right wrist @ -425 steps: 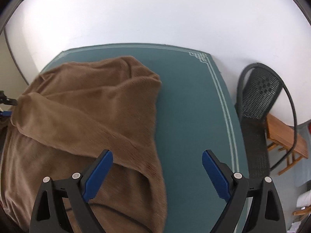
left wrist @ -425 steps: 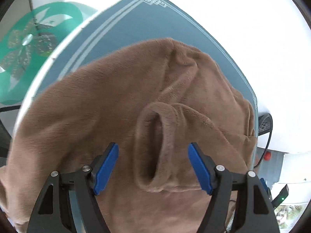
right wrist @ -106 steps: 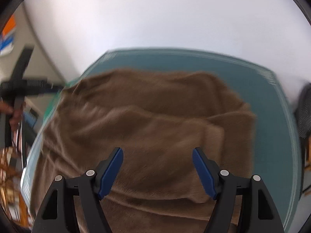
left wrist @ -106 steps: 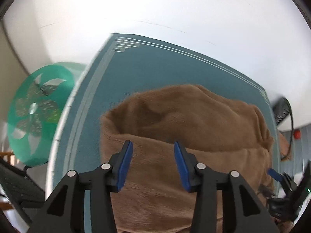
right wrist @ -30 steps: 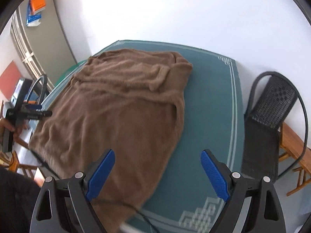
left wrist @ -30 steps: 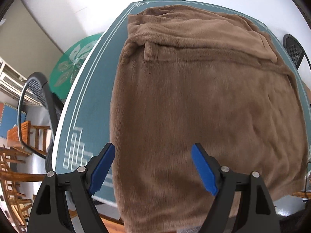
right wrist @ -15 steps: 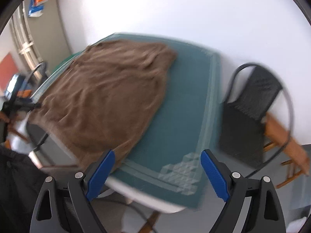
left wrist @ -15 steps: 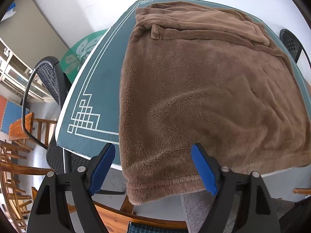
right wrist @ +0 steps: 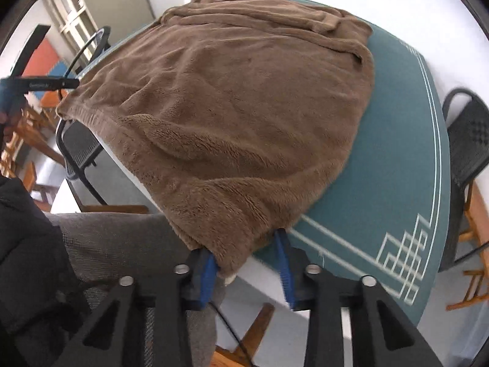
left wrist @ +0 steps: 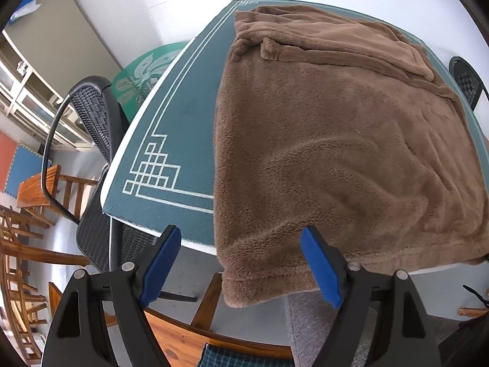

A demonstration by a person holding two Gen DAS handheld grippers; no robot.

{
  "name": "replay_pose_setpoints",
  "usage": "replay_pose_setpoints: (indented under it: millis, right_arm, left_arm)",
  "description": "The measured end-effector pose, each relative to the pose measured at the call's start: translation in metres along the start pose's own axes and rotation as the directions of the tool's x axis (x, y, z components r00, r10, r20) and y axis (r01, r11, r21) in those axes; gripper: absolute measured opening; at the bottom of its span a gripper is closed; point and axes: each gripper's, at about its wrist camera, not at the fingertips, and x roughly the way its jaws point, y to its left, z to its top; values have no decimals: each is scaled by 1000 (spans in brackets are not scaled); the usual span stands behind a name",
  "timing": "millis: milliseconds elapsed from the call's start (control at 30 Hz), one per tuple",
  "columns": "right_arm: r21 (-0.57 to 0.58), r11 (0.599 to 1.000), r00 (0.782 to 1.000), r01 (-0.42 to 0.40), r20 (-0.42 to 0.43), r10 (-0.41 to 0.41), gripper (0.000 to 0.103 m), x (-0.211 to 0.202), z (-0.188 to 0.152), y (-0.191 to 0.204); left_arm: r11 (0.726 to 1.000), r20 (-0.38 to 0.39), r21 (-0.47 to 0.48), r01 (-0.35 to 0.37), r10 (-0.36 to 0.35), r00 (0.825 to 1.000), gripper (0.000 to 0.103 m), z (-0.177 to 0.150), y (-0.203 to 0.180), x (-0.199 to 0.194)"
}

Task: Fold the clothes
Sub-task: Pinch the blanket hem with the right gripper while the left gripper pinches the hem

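- One brown fleece garment lies spread over a green tabletop with white border lines, its near hem hanging past the front edge.
- Along the far side a band of fabric looks doubled over, so one fold may be in place; the main body is one broad flat sheet, and most of the folding seems left to do.
- The left hand-held gripper hangs above the near left corner of the hem with its blue pads wide apart, gripping nothing.
- The right hand-held gripper is at the near right corner of the hem; its jaws are closing, with the fleece edge between them. One pad touches the fabric, the other stands clear.
- Hidden or unclear: what kind of garment this is, since no sleeves or collar can be picked out; the layers under the far band; and the hem's underside below the tabletop edge.
- Black mesh chairs are cut off at the frame edges.
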Motion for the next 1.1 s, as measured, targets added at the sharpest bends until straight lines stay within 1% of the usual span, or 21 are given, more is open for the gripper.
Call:
replay_pose_setpoints:
  millis: [67, 167, 300, 433, 500, 600, 700, 900, 933, 967, 1000, 1033, 1067, 1100]
  right_arm:
    - [0, 1000, 999, 15, 37, -15, 16, -8, 9, 0]
    - [17, 999, 993, 52, 105, -53, 15, -21, 29, -7]
    - [58, 995, 986, 84, 142, -92, 15, -22, 59, -25]
    - [110, 991, 985, 78, 143, -93, 15, -17, 72, -41]
    - [128, 989, 986, 72, 139, -90, 15, -13, 79, -46]
    - [132, 989, 988, 66, 133, -84, 15, -5, 91, -47]
    - [130, 990, 989, 63, 126, -80, 15, 0, 97, -49]
    - [133, 989, 990, 59, 121, -75, 15, -1, 102, -53]
    - [134, 989, 990, 58, 121, -74, 15, -1, 102, -53]
    - [137, 989, 990, 56, 123, -73, 15, -2, 101, -54]
    - [141, 989, 989, 54, 126, -72, 15, -3, 100, -55]
    - [145, 988, 989, 53, 130, -72, 15, -4, 100, -56]
    - [148, 988, 989, 51, 133, -71, 15, -5, 99, -56]
    - [152, 987, 988, 52, 137, -73, 15, -7, 98, -57]
  left_arm:
    - [1000, 1, -8, -3, 3, 1000, 84, -2, 4, -1]
    - [1000, 4, -16, -8, 8, 1000, 84, -6, 13, -3]
    - [999, 10, -30, -11, 12, 1000, 84, -14, 31, -10]
    - [998, 10, -45, 35, -34, 999, 84, -25, 49, -20]
    - [997, 10, -30, 71, -71, 997, 84, -32, 51, -26]
    - [992, 3, 46, 116, -116, 993, 84, -41, 42, -29]
    - [990, -7, 85, 112, -112, 994, 84, -44, 27, -23]
    - [988, -22, 64, 138, -137, 990, 83, -36, 12, -5]
    - [989, -30, 52, 139, -137, 990, 68, -33, 13, 0]
    - [990, -58, 25, 140, -138, 989, 36, -30, 15, 7]
    - [989, -81, -3, 145, -145, 986, 25, -27, 19, 13]
    - [983, -78, -39, 178, -181, 980, 18, -24, 24, 13]
    - [976, -71, -70, 208, -213, 975, 14, -21, 28, 12]
    - [973, -48, -69, 219, -223, 974, 14, -17, 31, 5]
